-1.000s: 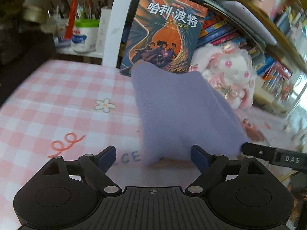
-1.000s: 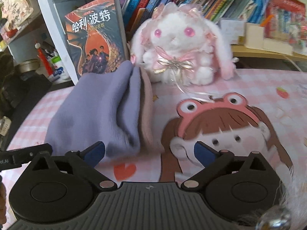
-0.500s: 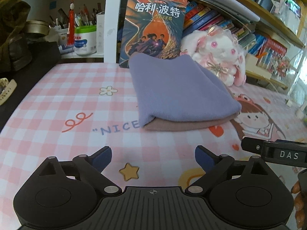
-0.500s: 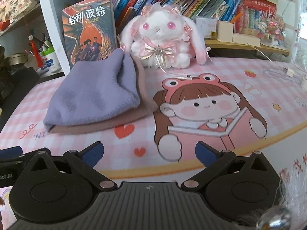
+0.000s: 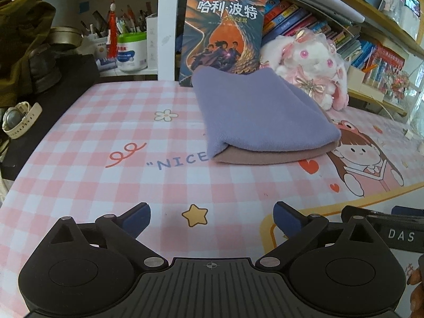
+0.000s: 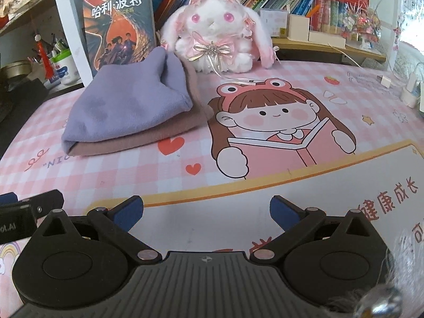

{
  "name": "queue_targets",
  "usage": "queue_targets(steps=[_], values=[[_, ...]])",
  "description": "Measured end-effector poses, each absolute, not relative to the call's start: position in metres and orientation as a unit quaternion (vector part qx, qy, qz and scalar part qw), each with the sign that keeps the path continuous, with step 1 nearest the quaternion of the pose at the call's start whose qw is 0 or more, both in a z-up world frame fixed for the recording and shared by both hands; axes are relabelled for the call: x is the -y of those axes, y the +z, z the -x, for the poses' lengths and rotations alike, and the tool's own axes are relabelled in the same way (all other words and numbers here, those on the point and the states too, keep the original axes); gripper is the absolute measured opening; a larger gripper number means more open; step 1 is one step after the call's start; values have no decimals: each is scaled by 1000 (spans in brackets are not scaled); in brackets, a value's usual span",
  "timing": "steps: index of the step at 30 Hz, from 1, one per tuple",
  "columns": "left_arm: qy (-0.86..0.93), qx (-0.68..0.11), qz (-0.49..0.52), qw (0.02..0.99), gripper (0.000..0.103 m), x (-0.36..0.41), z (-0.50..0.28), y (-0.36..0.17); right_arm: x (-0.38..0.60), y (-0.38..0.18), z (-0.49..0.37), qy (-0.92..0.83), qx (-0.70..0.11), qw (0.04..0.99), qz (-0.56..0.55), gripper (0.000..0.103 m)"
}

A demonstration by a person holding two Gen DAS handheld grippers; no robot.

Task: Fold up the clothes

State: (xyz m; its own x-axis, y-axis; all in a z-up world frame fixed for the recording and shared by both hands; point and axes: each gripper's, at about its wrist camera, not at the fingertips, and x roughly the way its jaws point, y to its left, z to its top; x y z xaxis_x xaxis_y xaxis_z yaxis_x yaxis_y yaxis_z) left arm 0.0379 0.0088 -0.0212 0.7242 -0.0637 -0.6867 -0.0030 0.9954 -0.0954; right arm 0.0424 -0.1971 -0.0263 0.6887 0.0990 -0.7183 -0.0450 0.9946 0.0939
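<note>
Two folded cloths, lilac cloth [image 5: 262, 114] stacked on mauve cloth [image 5: 275, 155], lie on the table [image 5: 106, 132] near the storybook [image 5: 222, 31]. A nudge could slide the stack apart. Left hand-held gripper [image 5: 211, 218] is opening, empty; right hand-held gripper [image 6: 206, 212] stands wide, empty.

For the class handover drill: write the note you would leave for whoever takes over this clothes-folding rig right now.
Left gripper: jaws opening, nothing between them.
Right gripper: open, empty.
Both hang above the pink checked mat, short of the clothes.
Purple cloth lies folded on the folded mauve cloth, stacked in front of the standing book, beside the plush rabbit.
Done: both pieces folded, stacked.
Left: no unfolded garment in view; check outside the views.
</note>
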Motion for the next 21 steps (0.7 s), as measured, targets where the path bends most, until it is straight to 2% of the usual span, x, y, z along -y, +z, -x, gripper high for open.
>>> queue_targets(steps=[21], values=[[-17, -385, 34, 922, 103, -3, -33, -17, 196, -25, -36, 27, -398, 917, -19, 103]])
